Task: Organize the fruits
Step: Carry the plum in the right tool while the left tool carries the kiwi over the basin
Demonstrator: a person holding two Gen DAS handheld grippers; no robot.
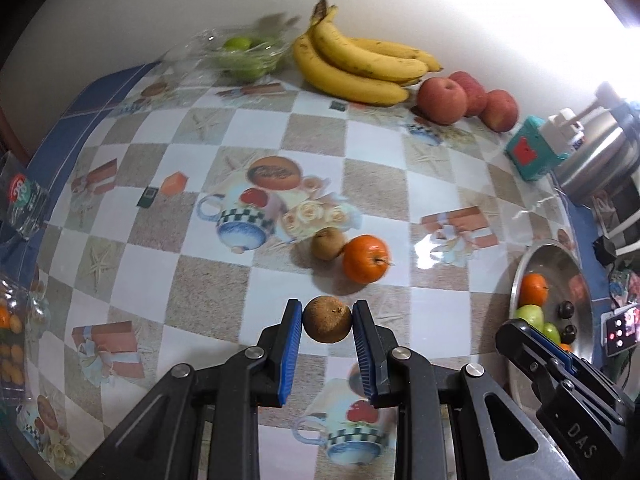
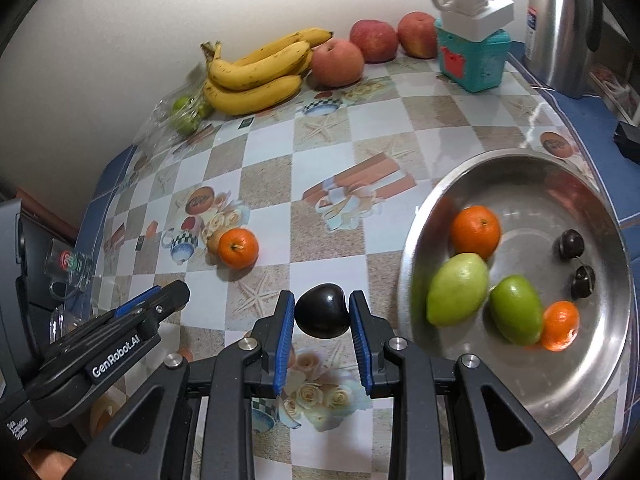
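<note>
Checkered oilcloth printed with cups and starfish [image 1: 316, 136] covered the table, which was backed by a plain pale wall. At the far left edge a clear bag of green fruit [image 1: 244, 54] was blurred by its plastic, and in the right wrist view it was partly hidden behind the bananas [image 2: 256, 76]. A steel bowl [image 2: 560, 376] was seen whole only from the right wrist; from the left wrist it was cut off by the right gripper's body. The left gripper [image 1: 327, 322] was held low and level over the cloth, its blue pads clenched on a brown kiwi [image 1: 327, 319], whose stem end was turned up and to the right. The right gripper [image 2: 322, 316] was held likewise, just left of the bowl's rim, its pads closed on a dark plum [image 2: 322, 315], whose long axis was seen running across between the pads. A second kiwi [image 1: 327, 243] and an orange [image 1: 365, 258] were seen touching mid-table; from the right wrist that kiwi was mostly hidden behind the orange. Whether either held fruit was resting on the cloth could not be told.
</note>
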